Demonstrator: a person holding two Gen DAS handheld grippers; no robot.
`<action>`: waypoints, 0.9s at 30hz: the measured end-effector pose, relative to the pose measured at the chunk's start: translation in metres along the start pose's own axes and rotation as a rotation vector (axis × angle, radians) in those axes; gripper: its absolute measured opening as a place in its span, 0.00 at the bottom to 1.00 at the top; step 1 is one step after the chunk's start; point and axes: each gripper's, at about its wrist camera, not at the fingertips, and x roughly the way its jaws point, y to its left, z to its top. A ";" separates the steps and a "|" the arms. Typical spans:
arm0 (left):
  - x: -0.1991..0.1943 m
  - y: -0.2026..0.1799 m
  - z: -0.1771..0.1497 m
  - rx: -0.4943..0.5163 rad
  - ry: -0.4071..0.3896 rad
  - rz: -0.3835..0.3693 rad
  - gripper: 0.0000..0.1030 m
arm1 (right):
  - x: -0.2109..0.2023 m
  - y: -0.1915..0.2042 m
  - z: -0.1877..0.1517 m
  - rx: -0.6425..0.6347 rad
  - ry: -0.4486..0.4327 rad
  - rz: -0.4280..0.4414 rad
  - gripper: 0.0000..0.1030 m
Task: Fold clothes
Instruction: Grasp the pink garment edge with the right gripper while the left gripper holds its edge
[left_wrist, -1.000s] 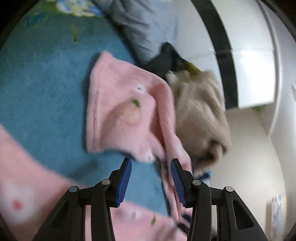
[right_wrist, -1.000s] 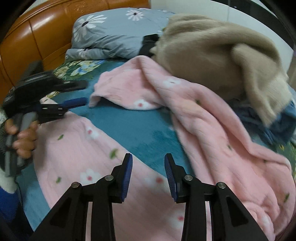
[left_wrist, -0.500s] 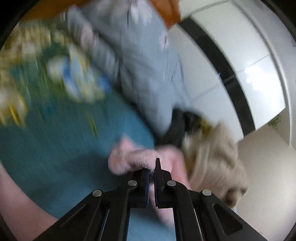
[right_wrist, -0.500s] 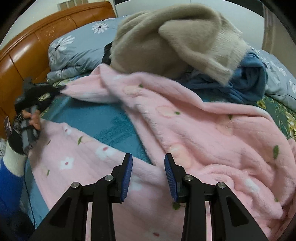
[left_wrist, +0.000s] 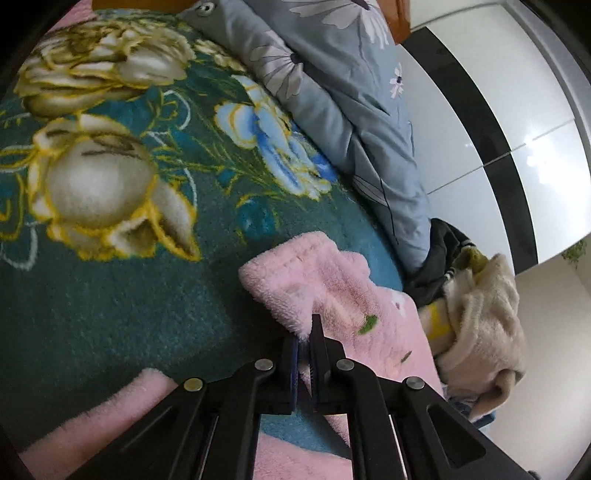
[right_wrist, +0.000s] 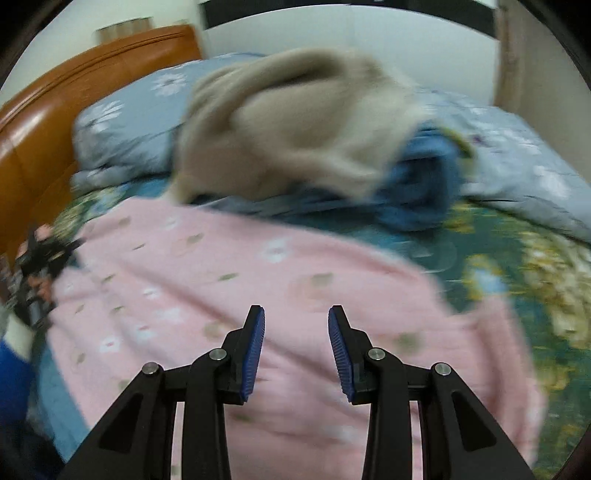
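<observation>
The left gripper (left_wrist: 303, 345) is pinching the pink top's (left_wrist: 332, 295) edge. The right gripper (right_wrist: 296, 345) is hanging spread wide above the top, on the bed (left_wrist: 110, 295).

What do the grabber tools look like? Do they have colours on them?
Both are black plastic with cut-out arms and round silver screws. The left tool and right tool have ridged blue pads inside their fingers. The person's sleeve is blue with a white cuff.

Home bedroom: wooden headboard (right_wrist: 66, 107), grey floral pillow (left_wrist: 343, 96), teal flowered blanket (left_wrist: 110, 206) on bed, heaped clothes (right_wrist: 295, 133), white wardrobe doors (left_wrist: 509, 96).
</observation>
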 end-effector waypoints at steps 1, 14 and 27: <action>0.000 0.000 -0.001 0.008 0.001 0.004 0.06 | -0.006 -0.013 0.000 0.021 -0.004 -0.033 0.36; 0.007 -0.007 -0.003 0.050 0.004 0.043 0.06 | -0.004 -0.103 -0.024 0.129 0.081 -0.193 0.38; 0.003 -0.017 -0.004 0.079 -0.021 0.060 0.07 | 0.007 -0.126 -0.013 0.175 0.069 -0.117 0.08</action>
